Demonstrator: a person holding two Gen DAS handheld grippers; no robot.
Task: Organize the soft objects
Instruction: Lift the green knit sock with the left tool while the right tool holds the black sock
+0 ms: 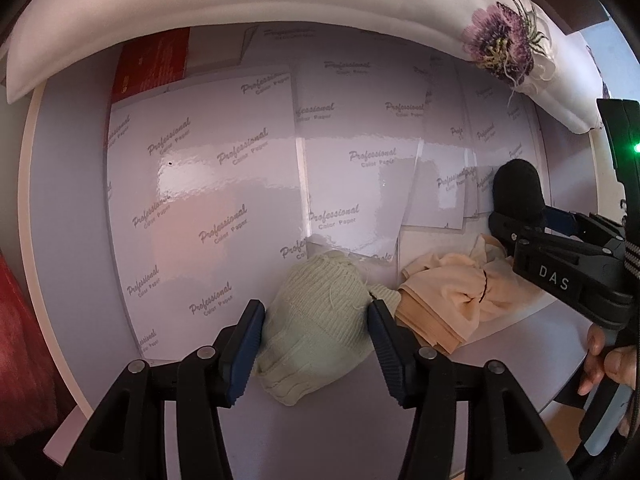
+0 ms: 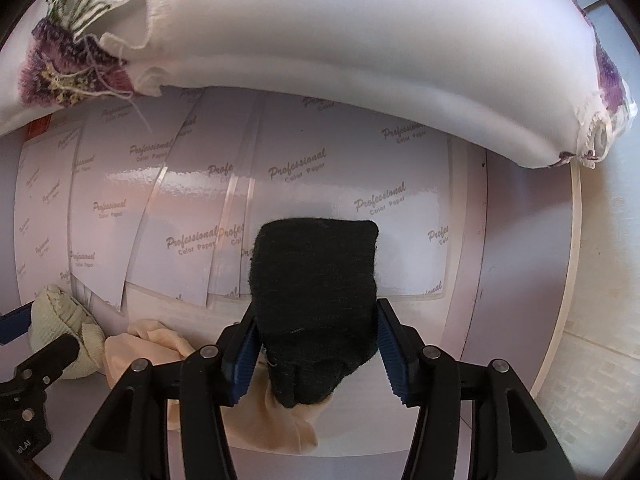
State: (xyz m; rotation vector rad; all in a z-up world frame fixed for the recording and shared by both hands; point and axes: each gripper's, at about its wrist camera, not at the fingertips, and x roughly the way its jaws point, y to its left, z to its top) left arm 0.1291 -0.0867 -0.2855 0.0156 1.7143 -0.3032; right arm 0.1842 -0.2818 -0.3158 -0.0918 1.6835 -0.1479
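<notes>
Item 1: pale green knit piece [image 1: 316,320], on tabletop [image 1: 72,168], between left gripper [image 1: 316,344] jaws, clamped on it. Item 2: black wool piece [image 2: 316,304], right gripper [image 2: 316,352] jaws clamped on it, over peach cloth [image 2: 160,340]. Step: both picked up. Next: carry each to sorted spot, release.

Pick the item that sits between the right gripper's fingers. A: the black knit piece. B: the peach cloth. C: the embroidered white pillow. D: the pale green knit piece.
A: in the right wrist view the black knit piece fills the gap of the right gripper, with the peach cloth lying underneath.
</notes>
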